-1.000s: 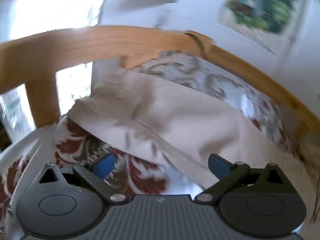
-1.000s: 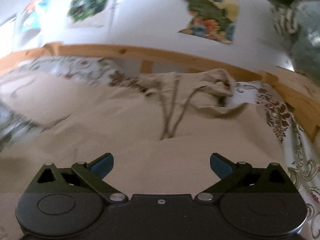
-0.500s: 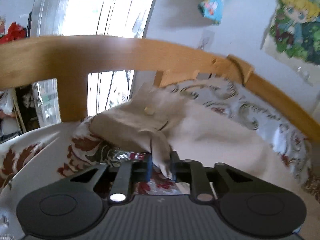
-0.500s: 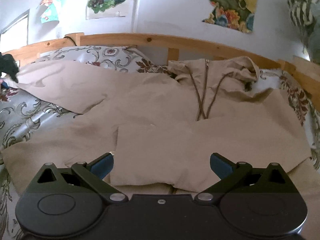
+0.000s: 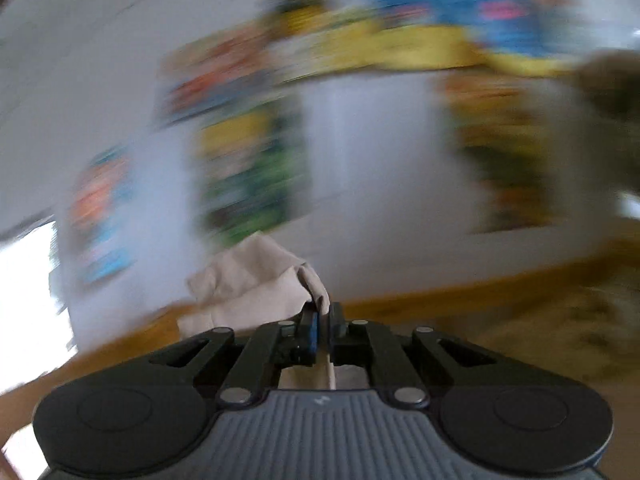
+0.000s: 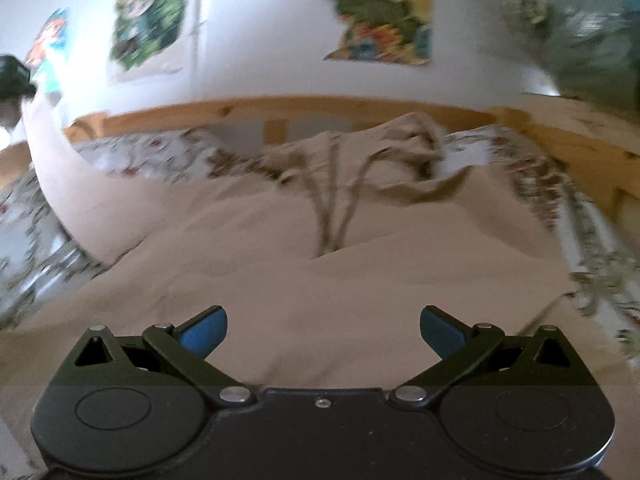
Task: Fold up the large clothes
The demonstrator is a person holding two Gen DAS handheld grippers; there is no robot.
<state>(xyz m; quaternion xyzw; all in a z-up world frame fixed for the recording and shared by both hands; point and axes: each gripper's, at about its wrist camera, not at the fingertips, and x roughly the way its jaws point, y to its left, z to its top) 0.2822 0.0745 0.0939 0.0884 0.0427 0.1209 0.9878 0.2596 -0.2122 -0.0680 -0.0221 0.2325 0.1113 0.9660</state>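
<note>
A large beige hooded jacket (image 6: 280, 264) lies spread on the bed, its hood and drawstrings (image 6: 408, 144) at the far end. In the left wrist view my left gripper (image 5: 323, 318) is closing tight on the jacket's sleeve cuff (image 5: 256, 280); the pads press the fabric and the cloth bunches up past the fingertips. From the right wrist view that sleeve (image 6: 60, 168) rises in a taut arc to the left gripper (image 6: 14, 76), a dark shape at the upper left edge. My right gripper (image 6: 323, 330) hovers low over the jacket's near part, open, with nothing between its fingers.
A wooden bed rail (image 6: 280, 106) runs along the far side and the right. Floral bedding (image 6: 24, 248) shows around the jacket. Colourful posters (image 6: 148, 20) hang on the white wall. A grey-green plush shape (image 6: 592, 28) sits at the upper right.
My left gripper went from open to shut on the sleeve cuff, then swung up and across with it, so its view is blurred. The sleeve now stands lifted off the bed. My right gripper shifted slightly.
</note>
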